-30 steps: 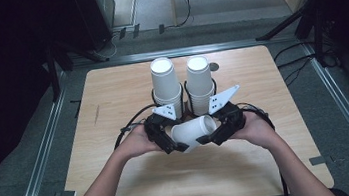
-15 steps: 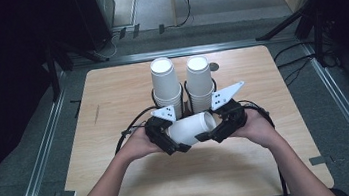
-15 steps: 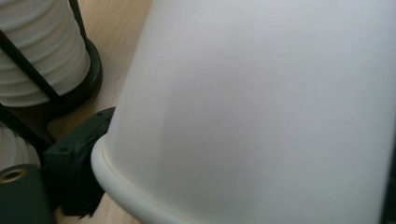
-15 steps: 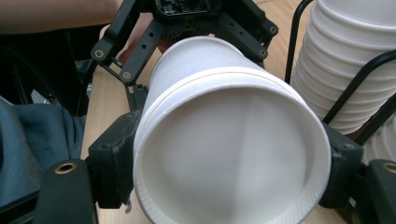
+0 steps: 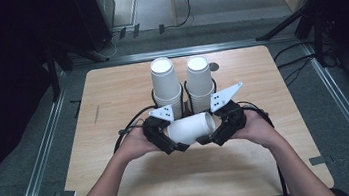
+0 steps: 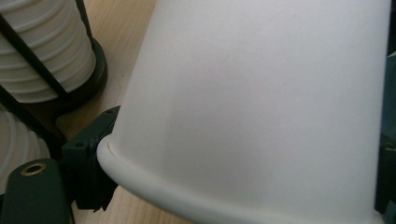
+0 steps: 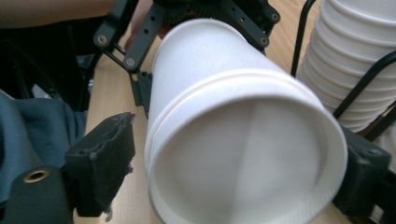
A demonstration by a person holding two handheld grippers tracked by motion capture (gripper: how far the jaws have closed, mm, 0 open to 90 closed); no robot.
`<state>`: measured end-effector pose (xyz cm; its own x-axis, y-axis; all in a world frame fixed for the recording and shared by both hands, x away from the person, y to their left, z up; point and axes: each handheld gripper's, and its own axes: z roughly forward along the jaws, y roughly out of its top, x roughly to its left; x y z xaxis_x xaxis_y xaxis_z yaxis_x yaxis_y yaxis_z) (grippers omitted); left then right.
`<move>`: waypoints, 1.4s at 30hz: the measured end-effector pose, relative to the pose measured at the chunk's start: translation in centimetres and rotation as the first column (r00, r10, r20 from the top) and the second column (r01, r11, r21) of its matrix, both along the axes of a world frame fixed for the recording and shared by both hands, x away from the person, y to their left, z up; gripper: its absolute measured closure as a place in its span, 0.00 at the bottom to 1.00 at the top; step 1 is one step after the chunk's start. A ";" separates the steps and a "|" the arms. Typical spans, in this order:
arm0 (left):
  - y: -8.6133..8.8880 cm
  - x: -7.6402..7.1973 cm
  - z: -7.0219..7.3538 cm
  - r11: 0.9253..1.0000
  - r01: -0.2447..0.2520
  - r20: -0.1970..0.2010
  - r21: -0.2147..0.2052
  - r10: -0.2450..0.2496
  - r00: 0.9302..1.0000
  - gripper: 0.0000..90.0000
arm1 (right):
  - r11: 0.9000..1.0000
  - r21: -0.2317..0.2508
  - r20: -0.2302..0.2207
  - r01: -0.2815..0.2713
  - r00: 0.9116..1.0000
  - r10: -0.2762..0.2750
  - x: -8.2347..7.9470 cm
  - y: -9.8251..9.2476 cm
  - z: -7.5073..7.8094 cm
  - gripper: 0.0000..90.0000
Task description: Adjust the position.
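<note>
Scene: a wooden table was seen from above, with a person's two forearms brought in from the near edge and a gripper carried in each hand

Paper cup: a white paper cup was held lying on its side above the near half of the table – between the two grippers, just in front of the cup stacks

Cup ends: its flat base was turned toward the right gripper, as seen in the right gripper view; its rolled rim was turned toward the left gripper, the rim and wall seen close in the left gripper view

Left gripper: the left gripper was set around the rim end of the cup, its jaws having just been closing a little with the cup between them; whether the pads were pressed on the wall could not be told

Right gripper: the right gripper was placed at the base end, its jaws having just been opened wide; a gap was visible between the left pad and the cup wall, so the cup was taken as released on this side

Cup stacks: two stacks of white cups were stood upright side by side in black wire holders – near the middle of the table, just behind the grippers

Floor: grey floor and metal rails were seen around the table
</note>
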<state>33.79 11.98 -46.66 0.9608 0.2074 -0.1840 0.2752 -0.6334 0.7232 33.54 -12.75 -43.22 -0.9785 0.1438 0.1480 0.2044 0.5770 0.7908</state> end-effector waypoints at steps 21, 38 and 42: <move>1.5 0.6 1.7 0.992 -0.024 -0.005 0.127 0.025 1.000 0.11 | 0.992 -0.121 0.019 0.034 0.999 -0.032 0.4 -0.7 -1.8 0.16; -0.2 1.7 1.8 0.940 0.062 -0.032 0.335 -0.054 0.998 0.11 | 0.985 -0.162 0.052 0.060 0.997 -0.052 0.5 -0.5 -1.9 0.16; -0.6 2.0 1.9 0.924 0.078 -0.039 0.374 -0.069 0.997 0.11 | 0.986 -0.161 0.054 0.053 0.998 -0.045 0.4 -0.2 -1.9 0.16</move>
